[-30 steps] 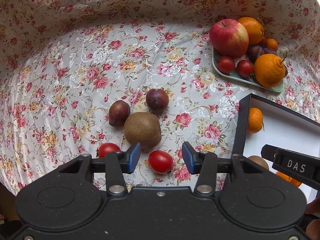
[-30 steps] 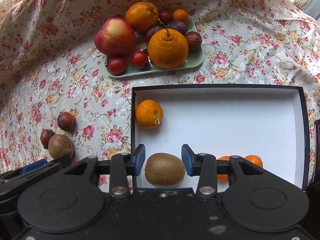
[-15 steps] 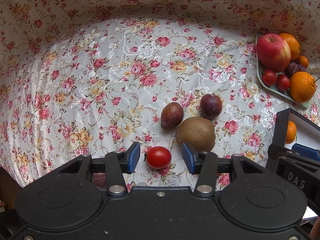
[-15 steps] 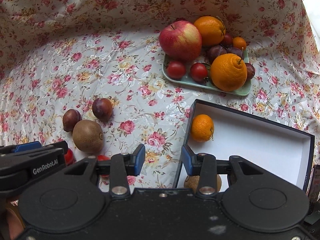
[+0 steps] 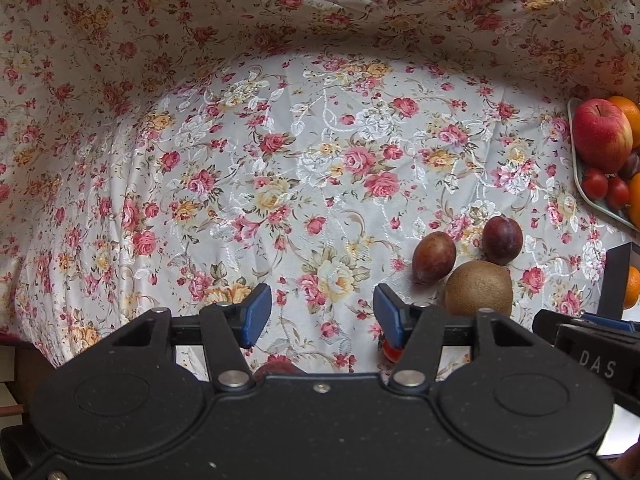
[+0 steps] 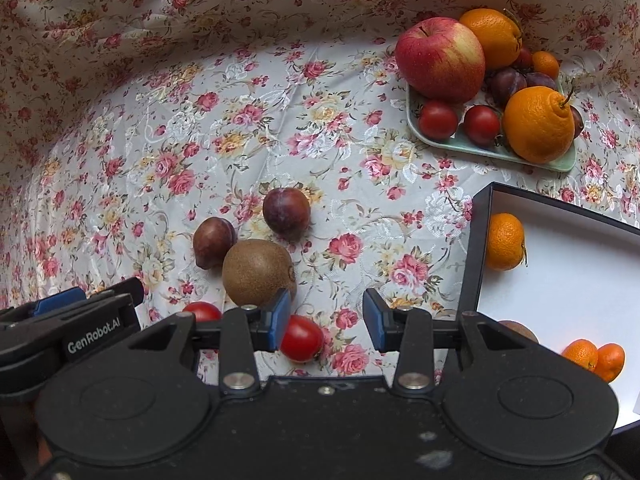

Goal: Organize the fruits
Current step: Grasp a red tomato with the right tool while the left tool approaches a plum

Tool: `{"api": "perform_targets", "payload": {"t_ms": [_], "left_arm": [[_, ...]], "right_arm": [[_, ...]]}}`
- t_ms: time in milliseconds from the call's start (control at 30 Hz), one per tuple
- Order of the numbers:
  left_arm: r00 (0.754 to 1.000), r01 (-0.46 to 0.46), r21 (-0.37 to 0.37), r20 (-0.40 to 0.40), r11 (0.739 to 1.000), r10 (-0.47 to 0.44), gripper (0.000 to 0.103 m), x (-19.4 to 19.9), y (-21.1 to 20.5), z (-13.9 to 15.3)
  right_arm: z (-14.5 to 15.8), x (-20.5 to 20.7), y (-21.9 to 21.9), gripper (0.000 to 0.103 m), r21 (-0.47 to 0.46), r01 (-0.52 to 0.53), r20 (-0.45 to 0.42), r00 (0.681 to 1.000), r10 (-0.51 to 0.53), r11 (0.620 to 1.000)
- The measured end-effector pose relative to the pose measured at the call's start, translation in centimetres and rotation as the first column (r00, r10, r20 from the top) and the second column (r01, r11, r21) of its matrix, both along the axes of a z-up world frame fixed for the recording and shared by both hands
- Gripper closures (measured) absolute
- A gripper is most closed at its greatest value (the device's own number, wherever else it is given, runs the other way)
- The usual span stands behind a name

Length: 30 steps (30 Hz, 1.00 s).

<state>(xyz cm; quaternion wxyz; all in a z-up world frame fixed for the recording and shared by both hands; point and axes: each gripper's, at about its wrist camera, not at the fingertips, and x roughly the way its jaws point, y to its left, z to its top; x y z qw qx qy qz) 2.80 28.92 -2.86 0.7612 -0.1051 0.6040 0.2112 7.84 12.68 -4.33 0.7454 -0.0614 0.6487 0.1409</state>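
Observation:
On the floral cloth lie a brown kiwi [image 6: 258, 272], two dark plums [image 6: 214, 242] [image 6: 286, 218] and two red tomatoes [image 6: 302, 338] [image 6: 202, 312]. My right gripper [image 6: 327, 320] is open over the cloth, and the nearer tomato is half hidden behind its left finger. My left gripper [image 5: 322, 318] has its jaws opening, with only cloth between them. Its right finger covers most of a tomato [image 5: 390, 352]. The kiwi [image 5: 478, 290] and plums [image 5: 434, 258] sit to its right. The black box [image 6: 476, 248] holds an orange [image 6: 505, 242], a kiwi [image 6: 518, 330] and two small oranges [image 6: 580, 354].
A pale green plate [image 6: 492, 152] at the back right carries an apple [image 6: 440, 58], two oranges, two tomatoes and several plums. The cloth rises in folds at the back and left. The left gripper's body [image 6: 80, 320] lies close to the right gripper's left side.
Both grippers have moved left. The right one left the kiwi in the box and now hangs over the cloth. The left one passed the tomatoes and its jaws have widened.

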Motion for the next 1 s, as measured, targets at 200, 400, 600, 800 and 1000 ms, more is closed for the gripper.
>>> {"api": "perform_targets", "payload": {"t_ms": [200,400,600,800,1000], "left_arm": [[1.000,0.001,0.015,0.003,1.000,-0.001,0.041,-0.2,0.7,-0.4],[0.999,-0.022,-0.026,-0.042,0.999,0.021,0.041,-0.5,1.1,-1.3],[0.998,-0.014,-0.062,-0.067,0.998,0.010,0.041,-0.6,0.8,-1.7],[0.996,-0.025,-0.090,-0.084,0.996,0.018,0.041,-0.8,0.9,-2.0],[0.994,-0.028,-0.110,-0.107,0.993,0.017,0.041,-0.9,1.0,-2.3]], "right_arm": [[-0.1,-0.2,0.5,0.061,0.014,-0.015,-0.037,0.999,0.015,1.000],[-0.4,-0.7,1.1,0.061,-0.011,-0.068,-0.049,0.997,0.067,0.998],[-0.8,-1.1,1.6,0.061,-0.039,-0.105,-0.058,0.993,0.103,0.994],[-1.7,-1.0,1.4,0.064,-0.042,-0.099,-0.113,0.989,0.093,0.994],[-1.6,-1.1,1.3,0.064,-0.036,-0.092,-0.094,0.992,0.089,0.995]]}}
